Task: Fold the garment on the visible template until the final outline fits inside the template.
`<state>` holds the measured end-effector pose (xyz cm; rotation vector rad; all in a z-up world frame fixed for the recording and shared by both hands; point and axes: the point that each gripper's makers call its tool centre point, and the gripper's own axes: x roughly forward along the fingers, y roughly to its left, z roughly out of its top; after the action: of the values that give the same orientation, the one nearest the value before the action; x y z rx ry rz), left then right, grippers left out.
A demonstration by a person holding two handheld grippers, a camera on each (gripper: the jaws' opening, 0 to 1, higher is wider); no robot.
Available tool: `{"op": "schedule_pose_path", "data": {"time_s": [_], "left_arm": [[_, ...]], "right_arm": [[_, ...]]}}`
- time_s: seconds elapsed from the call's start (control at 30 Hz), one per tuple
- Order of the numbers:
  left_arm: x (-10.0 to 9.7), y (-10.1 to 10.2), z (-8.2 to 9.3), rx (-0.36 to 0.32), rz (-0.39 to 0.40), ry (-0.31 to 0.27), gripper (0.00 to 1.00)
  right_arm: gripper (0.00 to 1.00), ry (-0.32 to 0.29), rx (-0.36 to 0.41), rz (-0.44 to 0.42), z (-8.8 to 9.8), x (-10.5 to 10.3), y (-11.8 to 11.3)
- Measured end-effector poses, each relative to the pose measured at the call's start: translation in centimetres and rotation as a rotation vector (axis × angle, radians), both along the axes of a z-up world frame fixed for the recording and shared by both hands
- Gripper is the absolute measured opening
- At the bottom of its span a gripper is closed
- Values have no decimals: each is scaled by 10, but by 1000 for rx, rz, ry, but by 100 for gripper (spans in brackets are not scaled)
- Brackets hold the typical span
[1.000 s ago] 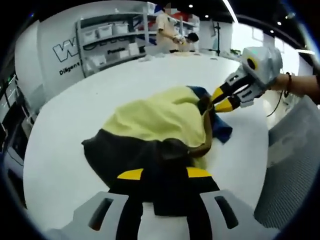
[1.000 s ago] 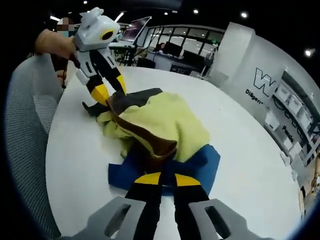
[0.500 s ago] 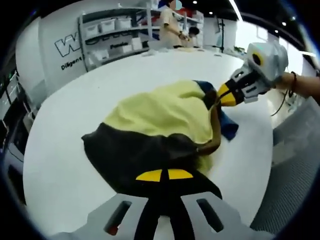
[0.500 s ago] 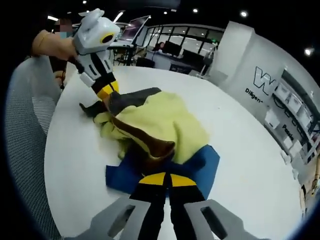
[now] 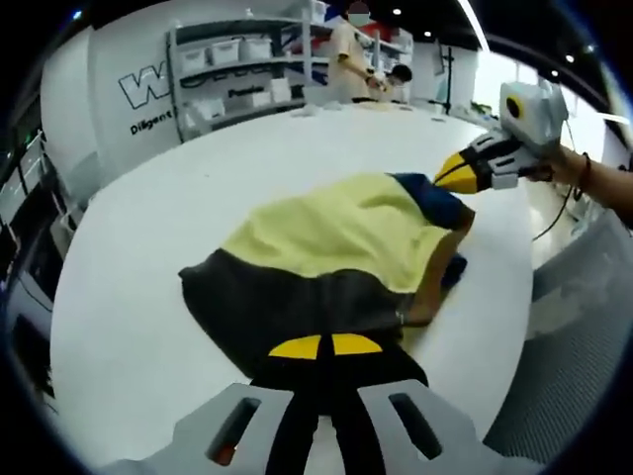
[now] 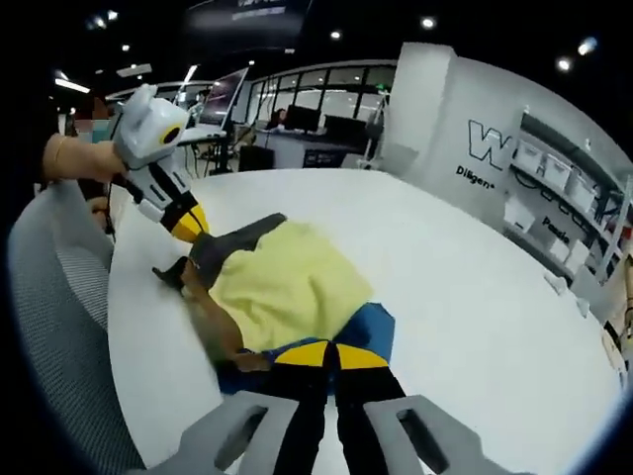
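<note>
A garment lies stretched on the white table (image 5: 129,267), with a pale yellow middle (image 5: 336,228), a dark grey end (image 5: 287,307) and a blue end (image 5: 425,193). My left gripper (image 5: 321,346) is shut on the dark grey end. My right gripper (image 5: 463,170) is shut on the blue end at the far side. In the right gripper view, the right gripper (image 6: 321,354) clamps the blue cloth (image 6: 371,327), and the left gripper (image 6: 186,222) pinches the grey end (image 6: 232,242). A brown lining (image 6: 213,317) shows along one edge. The cloth sags between the grippers.
A grey mesh chair (image 5: 584,327) stands close to the table's edge, and it also shows as the mesh chair (image 6: 59,327) in the right gripper view. Shelves with bins (image 5: 227,74) and people (image 5: 351,59) are far behind. Bare tabletop (image 6: 475,297) surrounds the garment.
Both grippers went from open to shut on the garment's ends. They then drew apart, and the bunched cloth is now spread longer and flatter.
</note>
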<state>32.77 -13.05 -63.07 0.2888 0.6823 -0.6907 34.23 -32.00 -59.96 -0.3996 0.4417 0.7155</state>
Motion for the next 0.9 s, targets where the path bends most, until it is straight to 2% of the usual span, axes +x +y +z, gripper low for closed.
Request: {"op": "schedule_pose_path", "data": {"time_s": [0.23,0.4,0.53,0.7,0.9], "left_arm": [[0,5,14,15,-4,-20,0],[3,10,34,24,-10,-62,0],[8,15,45,59,-10,-79,0],[17,19,61,69,1,-109,0],[34,24,79,78,12,-137,0]], "right_arm": [[0,-24,19,-5,15,-4,2],[0,-62,61,-19,37,0,1],[0,-88,87,-38,53,6,-1],[0,-118,108,-39,69,13,0],[0,-147,85,-25,82,23,3]]}}
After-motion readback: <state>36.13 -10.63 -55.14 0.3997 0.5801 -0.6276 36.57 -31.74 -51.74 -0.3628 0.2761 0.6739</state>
